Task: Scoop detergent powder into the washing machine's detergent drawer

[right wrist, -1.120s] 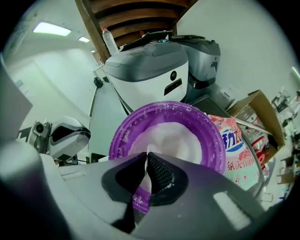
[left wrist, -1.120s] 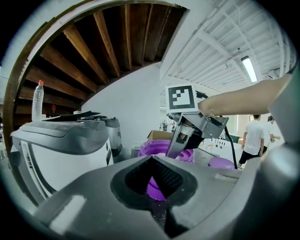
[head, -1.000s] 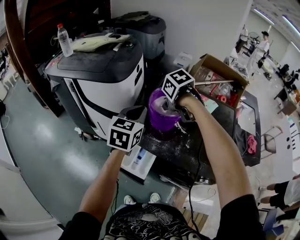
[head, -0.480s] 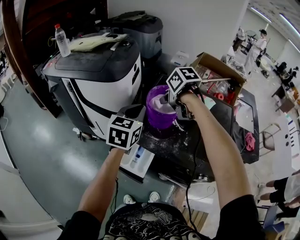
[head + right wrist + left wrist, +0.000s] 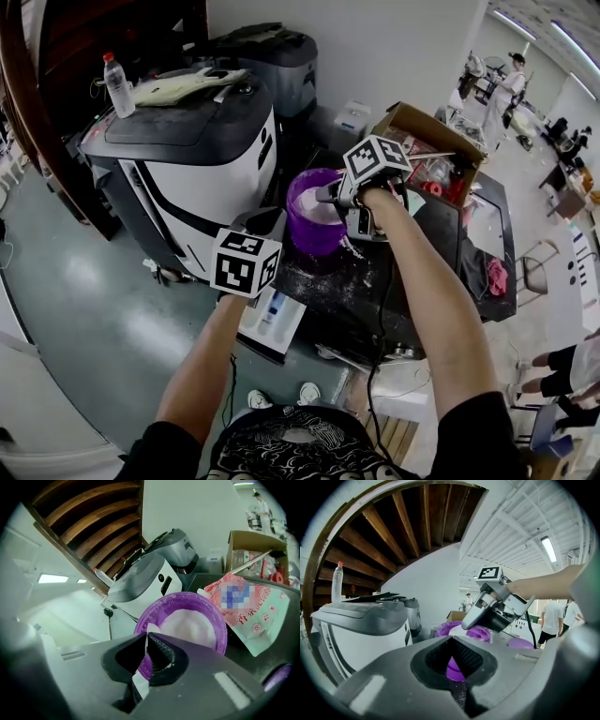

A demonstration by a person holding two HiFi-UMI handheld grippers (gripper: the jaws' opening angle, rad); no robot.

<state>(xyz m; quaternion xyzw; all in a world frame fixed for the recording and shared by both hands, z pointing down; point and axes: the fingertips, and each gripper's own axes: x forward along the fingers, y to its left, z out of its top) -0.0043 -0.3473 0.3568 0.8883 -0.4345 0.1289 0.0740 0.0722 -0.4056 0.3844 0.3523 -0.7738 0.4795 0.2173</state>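
Our right gripper (image 5: 330,199), clamped on a thin white handle (image 5: 139,682), points straight into the purple bowl (image 5: 311,225) of detergent powder (image 5: 192,626) at frame centre. The washing machine (image 5: 187,159) stands at upper left, nearer our closed, empty left gripper (image 5: 267,225); we cannot pick out its drawer.

The left forearm (image 5: 202,361) and right forearm (image 5: 422,300) reach toward 12 o'clock, the right one farther out. The left tool (image 5: 270,219), at 7 o'clock from the right tool (image 5: 330,197), has its jaws together. The right tool's jaws pinch a thin white handle (image 5: 140,681).
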